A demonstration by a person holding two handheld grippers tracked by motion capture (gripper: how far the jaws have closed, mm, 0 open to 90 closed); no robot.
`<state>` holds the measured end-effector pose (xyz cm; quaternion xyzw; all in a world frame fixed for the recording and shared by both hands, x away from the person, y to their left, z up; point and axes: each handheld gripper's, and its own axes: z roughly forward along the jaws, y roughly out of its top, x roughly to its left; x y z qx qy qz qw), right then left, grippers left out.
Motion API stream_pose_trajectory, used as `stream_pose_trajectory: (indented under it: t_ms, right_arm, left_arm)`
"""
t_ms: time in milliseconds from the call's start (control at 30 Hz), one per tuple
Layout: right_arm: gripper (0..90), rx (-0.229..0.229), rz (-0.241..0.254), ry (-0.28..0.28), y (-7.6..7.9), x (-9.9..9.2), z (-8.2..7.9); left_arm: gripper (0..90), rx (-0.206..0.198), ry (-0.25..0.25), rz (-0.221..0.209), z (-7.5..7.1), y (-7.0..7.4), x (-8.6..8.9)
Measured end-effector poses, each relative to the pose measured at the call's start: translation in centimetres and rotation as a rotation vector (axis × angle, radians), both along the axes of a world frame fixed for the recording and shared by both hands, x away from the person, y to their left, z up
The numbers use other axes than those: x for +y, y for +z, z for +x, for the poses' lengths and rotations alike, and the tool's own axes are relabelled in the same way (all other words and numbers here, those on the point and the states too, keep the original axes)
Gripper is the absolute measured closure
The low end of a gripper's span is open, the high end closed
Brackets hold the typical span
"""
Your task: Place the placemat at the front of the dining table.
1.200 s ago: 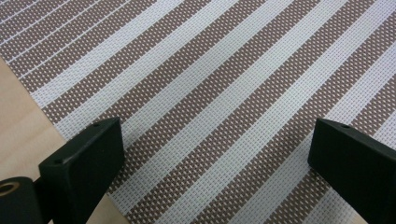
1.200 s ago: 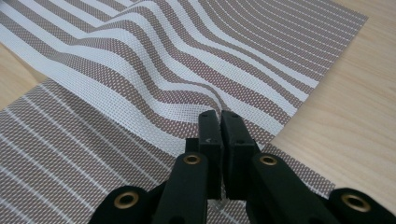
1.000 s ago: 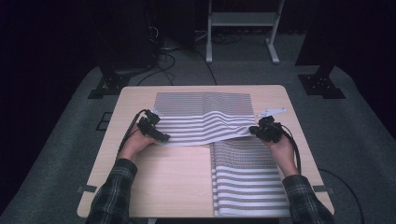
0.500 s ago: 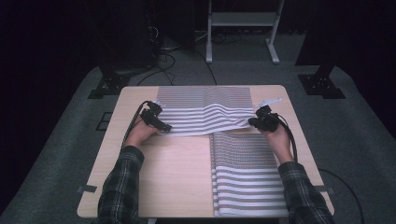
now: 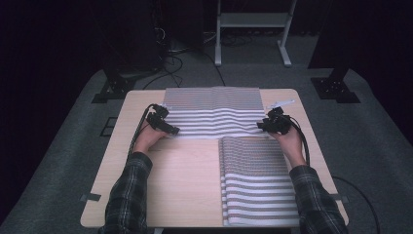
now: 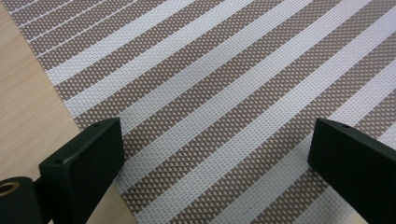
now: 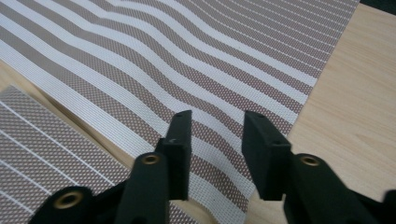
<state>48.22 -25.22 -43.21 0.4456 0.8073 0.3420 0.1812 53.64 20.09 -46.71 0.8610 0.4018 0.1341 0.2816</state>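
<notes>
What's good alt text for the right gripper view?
The right gripper hangs with its black jaws open over the near edge of a brown-and-white striped mat, nothing between them. A second striped mat lies lower left; bare wooden table shows at right.

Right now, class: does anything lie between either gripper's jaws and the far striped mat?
Nothing visible does. The left gripper and right gripper both stand open directly over the striped mat, with only its weave between the jaws.

The mat (image 6: pixel 233 93) under my claws is a coarse woven mesh, matt, in brown and white stripes. My table (image 7: pixel 355 102) is pale wood, smooth, faintly grained. My jaws are matt black plastic.
</notes>
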Motion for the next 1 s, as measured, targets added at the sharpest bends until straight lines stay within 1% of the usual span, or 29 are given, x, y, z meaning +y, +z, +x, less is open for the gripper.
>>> stream_pose_trajectory:
  t_ms: [67,133,200,233,267,333,400,467,533,600,667,767,833,900,1000]
  right_arm:
    - [50.2,-0.003,-0.003,-0.001,0.2,-0.1,-0.2]
    - [43.9,-0.003,-0.006,-0.004,0.4,-0.2,-0.3]
    - [41.4,0.001,-0.004,-0.004,0.6,-0.2,-0.6]
    - [39.1,-0.002,-0.007,-0.013,0.7,-0.2,-0.8]
    - [37.4,-0.009,-0.014,-0.019,0.8,-0.2,-1.0]
    - [31.7,-0.028,-0.019,-0.026,1.0,-0.4,-1.5]
    - [25.0,-0.029,-0.009,-0.042,1.0,-0.5,-1.8]
    - [15.3,-0.022,-0.005,-0.057,1.0,-0.7,-2.1]
    - [12.0,-0.015,0.006,-0.060,0.8,-0.8,-2.4]
    - [6.6,-0.011,0.027,-0.049,0.7,-1.0,-2.7]
    - [1.5,-0.005,0.035,-0.048,0.6,-1.2,-3.0]
    - [1.5,-0.011,0.040,-0.045,0.5,-1.5,-3.6]
    - [0.0,-0.018,0.041,-0.037,0.5,-1.6,-4.1]
    - [0.0,-0.020,0.033,-0.037,0.5,-1.6,-4.7]
    - [0.0,-0.041,0.031,-0.036,0.8,-1.8,-5.8]
  left_arm:
    - [2.4,0.005,-0.014,-0.005,-0.2,0.1,0.0]
    - [2.4,-0.005,-0.022,-0.003,-0.5,0.5,-0.1]
    - [2.4,-0.014,-0.034,-0.019,-0.9,0.8,-0.1]
    - [2.4,-0.018,-0.037,-0.027,-1.1,1.0,-0.1]
    - [2.4,-0.024,-0.041,-0.051,-1.3,1.3,-0.1]
    - [2.4,-0.031,-0.051,-0.054,-1.7,1.7,0.0]
    - [2.4,-0.047,-0.063,-0.048,-2.1,2.1,0.0]
    - [2.4,-0.057,-0.067,-0.064,-2.7,2.6,0.0]
    - [2.4,-0.065,-0.072,-0.075,-3.4,3.0,0.0]
    - [2.4,-0.083,-0.079,-0.082,-4.2,3.5,0.2]
    - [2.4,-0.088,-0.078,-0.104,-5.1,3.9,0.5]
    - [2.3,-0.103,-0.084,-0.128,-6.3,4.2,0.9]
    - [2.0,-0.116,-0.083,-0.137,-7.4,4.4,1.1]
    - [2.0,-0.130,-0.087,-0.130,-8.2,4.6,1.4]
    - [2.0,-0.146,-0.083,-0.128,-9.8,4.7,1.8]
